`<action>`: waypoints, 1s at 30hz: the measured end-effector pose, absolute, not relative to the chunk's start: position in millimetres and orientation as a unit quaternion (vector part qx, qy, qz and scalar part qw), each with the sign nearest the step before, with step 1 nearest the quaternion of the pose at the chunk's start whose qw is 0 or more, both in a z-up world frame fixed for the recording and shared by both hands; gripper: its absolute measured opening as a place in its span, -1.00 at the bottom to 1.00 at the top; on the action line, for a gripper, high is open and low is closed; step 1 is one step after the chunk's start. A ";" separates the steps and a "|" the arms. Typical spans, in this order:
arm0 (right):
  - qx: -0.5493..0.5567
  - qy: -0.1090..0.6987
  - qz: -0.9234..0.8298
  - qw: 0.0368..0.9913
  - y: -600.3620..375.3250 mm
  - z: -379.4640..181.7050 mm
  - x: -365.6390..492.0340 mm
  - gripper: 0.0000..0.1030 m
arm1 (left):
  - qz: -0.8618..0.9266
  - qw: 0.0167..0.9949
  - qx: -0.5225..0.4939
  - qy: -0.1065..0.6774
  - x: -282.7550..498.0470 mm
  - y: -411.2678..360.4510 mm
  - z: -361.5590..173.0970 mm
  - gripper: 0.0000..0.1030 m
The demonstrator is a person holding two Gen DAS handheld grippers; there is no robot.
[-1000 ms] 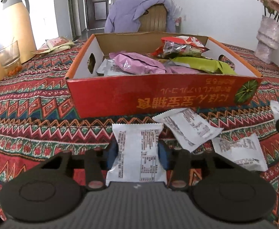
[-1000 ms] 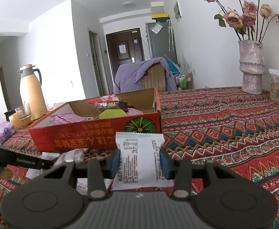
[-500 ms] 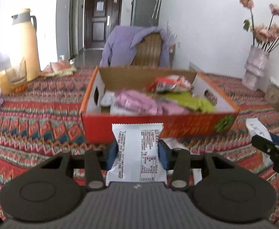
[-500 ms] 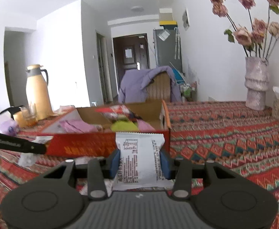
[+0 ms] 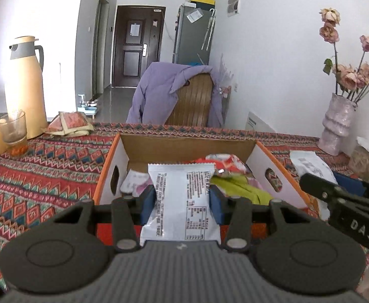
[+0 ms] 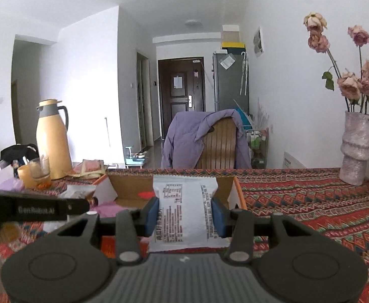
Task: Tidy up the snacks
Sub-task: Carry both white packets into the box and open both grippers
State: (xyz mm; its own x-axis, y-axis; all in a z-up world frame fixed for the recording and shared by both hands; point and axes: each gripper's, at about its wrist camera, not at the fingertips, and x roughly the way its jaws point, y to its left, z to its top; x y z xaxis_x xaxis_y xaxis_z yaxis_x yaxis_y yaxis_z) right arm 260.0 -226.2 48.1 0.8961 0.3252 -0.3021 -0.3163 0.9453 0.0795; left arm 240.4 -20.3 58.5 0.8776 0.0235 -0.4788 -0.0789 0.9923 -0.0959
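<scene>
My left gripper (image 5: 182, 202) is shut on a white snack packet (image 5: 182, 202) and holds it just above the near wall of the open red cardboard box (image 5: 111, 161). The box holds pink, green and red snack bags (image 5: 237, 186). My right gripper (image 6: 184, 212) is shut on a second white snack packet (image 6: 184, 212), raised before the same box (image 6: 237, 192). The right gripper also shows at the right of the left wrist view (image 5: 346, 202) with its packet (image 5: 310, 164). The left gripper shows as a black bar in the right wrist view (image 6: 35, 208).
A patterned cloth covers the table (image 5: 45, 171). A yellow thermos (image 5: 25, 88), a glass (image 5: 14, 131) and a folded packet (image 5: 69, 123) stand at the far left. A vase of dried flowers (image 5: 336, 126) stands at the far right. A chair with a purple jacket (image 5: 174, 93) stands behind the table.
Both grippers have lifted their white packets off the table and moved them up and forward to the box's near edge. The box now sits lower in both views.
</scene>
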 end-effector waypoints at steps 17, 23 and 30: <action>0.030 0.230 0.132 0.964 -206.0 20.6 359.7 -0.16 | 0.067 0.960 -0.050 0.268 323.8 -11.7 42.0 -0.10; 0.026 0.236 0.132 0.962 -206.7 10.5 365.0 -0.11 | 0.063 0.959 -0.050 0.271 325.4 -13.0 32.8 -0.06; 0.038 0.232 0.143 0.961 -215.4 8.8 363.3 0.88 | 0.071 0.968 -0.045 0.236 311.6 -9.3 38.1 0.90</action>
